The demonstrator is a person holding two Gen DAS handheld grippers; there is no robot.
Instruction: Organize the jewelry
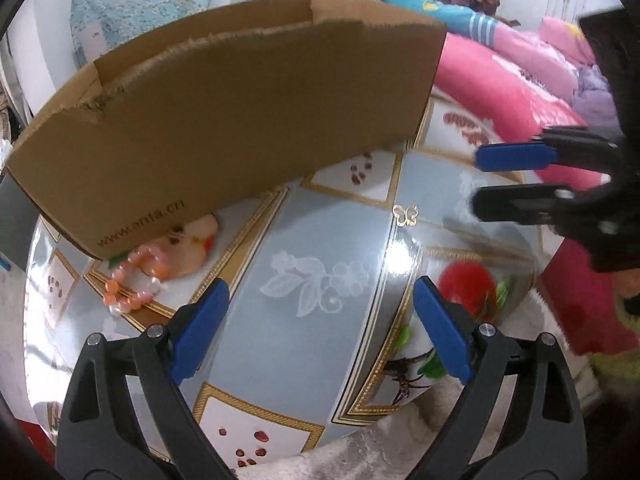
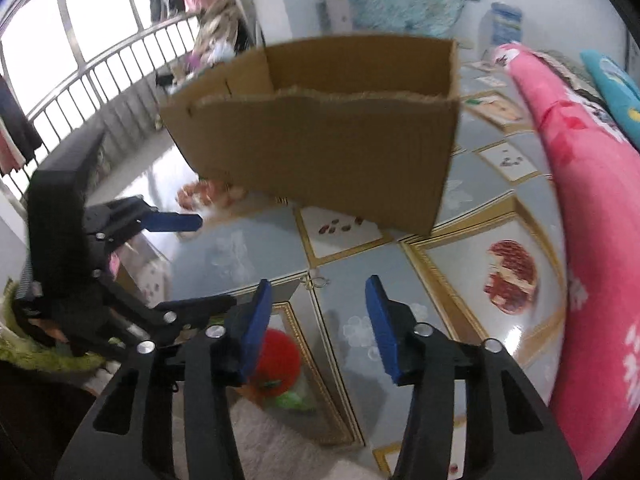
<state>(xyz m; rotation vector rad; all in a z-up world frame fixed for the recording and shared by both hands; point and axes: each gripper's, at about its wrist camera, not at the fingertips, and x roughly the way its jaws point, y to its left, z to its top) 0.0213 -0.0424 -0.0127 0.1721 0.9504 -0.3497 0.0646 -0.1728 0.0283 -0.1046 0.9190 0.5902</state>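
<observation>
Little of the sorting looks done yet: two pieces of jewelry lie loose on the tiled worktop (image 1: pixel 320 216). A pink and orange beaded bracelet (image 1: pixel 134 282) lies just beside the near wall of the open cardboard box (image 1: pixel 240 120), close to its lower corner, and a small gold butterfly-shaped piece (image 1: pixel 405 215), probably an earring or clasp, lies in the open on a tile seam, well apart from the bracelet. Whether anything is already inside the box cannot be told, since its floor is hidden. What remains, as I judge it, is to pick up both pieces and put them away, likely into the box. The left tongs (image 1: pixel 320 320) are spread wide over bare tile, holding and touching nothing. The right tongs (image 2: pixel 319 322) stand about half open, also empty, with the gold piece on the worktop just ahead of their tips.
</observation>
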